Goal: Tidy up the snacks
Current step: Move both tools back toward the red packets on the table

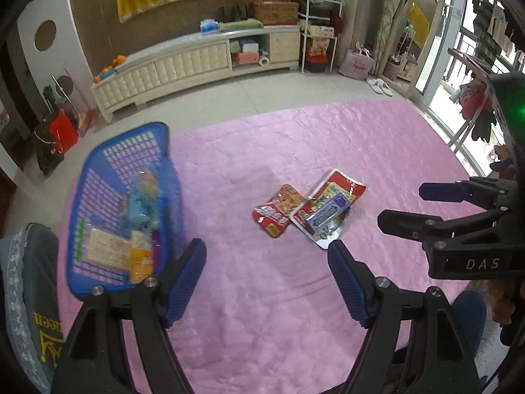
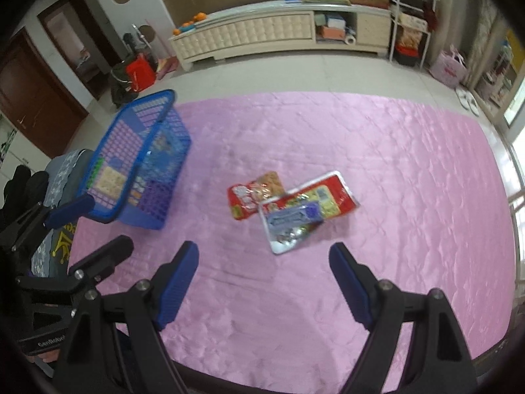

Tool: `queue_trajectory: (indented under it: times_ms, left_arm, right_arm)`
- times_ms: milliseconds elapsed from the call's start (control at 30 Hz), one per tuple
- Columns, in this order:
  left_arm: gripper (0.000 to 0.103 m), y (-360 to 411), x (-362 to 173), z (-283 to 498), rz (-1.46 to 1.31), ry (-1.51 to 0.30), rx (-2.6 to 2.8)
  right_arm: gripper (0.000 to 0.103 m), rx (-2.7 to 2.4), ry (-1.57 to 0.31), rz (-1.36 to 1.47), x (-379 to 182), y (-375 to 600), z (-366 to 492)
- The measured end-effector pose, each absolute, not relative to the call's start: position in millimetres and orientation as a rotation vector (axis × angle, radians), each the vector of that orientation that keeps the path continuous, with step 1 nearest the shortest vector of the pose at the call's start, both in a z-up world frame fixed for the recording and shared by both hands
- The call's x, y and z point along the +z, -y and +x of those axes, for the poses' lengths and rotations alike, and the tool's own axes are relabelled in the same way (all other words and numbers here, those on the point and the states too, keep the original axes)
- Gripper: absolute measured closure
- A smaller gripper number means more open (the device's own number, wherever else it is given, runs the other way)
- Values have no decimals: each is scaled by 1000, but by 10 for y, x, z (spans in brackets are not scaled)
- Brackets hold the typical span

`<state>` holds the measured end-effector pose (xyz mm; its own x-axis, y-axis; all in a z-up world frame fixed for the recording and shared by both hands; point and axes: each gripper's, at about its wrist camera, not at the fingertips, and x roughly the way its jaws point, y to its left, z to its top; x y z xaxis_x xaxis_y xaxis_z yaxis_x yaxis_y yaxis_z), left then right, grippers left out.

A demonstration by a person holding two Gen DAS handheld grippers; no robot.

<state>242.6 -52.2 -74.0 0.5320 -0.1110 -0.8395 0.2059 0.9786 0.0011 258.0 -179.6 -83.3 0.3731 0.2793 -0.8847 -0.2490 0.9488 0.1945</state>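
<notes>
Left wrist view has the left hand-held gripper [image 1: 266, 254] spread wide with nothing between its blue pads, hanging over the pink mat [image 1: 361, 138] just short of the loose snacks. Beside it to the right, the right hand-held gripper [image 1: 398, 207] is likewise parted and empty.

Three snacks are left out on the mat, bunched together in the middle: a small red packet [image 1: 277, 211], a larger red-and-silver pouch [image 1: 328, 208] lying partly against it, and a slim blue bar [image 1: 326, 213] resting on top of the pouch. The blue basket [image 1: 95, 170] stands well apart to the left, near a person's knee, with several packets already inside; blur keeps me from counting those.

To my eye these are all light, thin foil or plastic wrappers, crinkly and slick, with contents that may crush if squeezed hard. The bar looks the stiffest and sits highest, so I'd pinch it across its narrow width first. The flat pouches would be best caught by a raised edge or sealed end, as they lie nearly flush with the soft mat.
</notes>
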Motion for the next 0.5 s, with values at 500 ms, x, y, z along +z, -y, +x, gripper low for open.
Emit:
queue_trajectory:
  times_ms: [500]
  left_arm:
    - [28,1007,-1364,3105,182,-1074,-266]
  right_arm:
    - [18,260,-1170,-16,-1429,2257,3092]
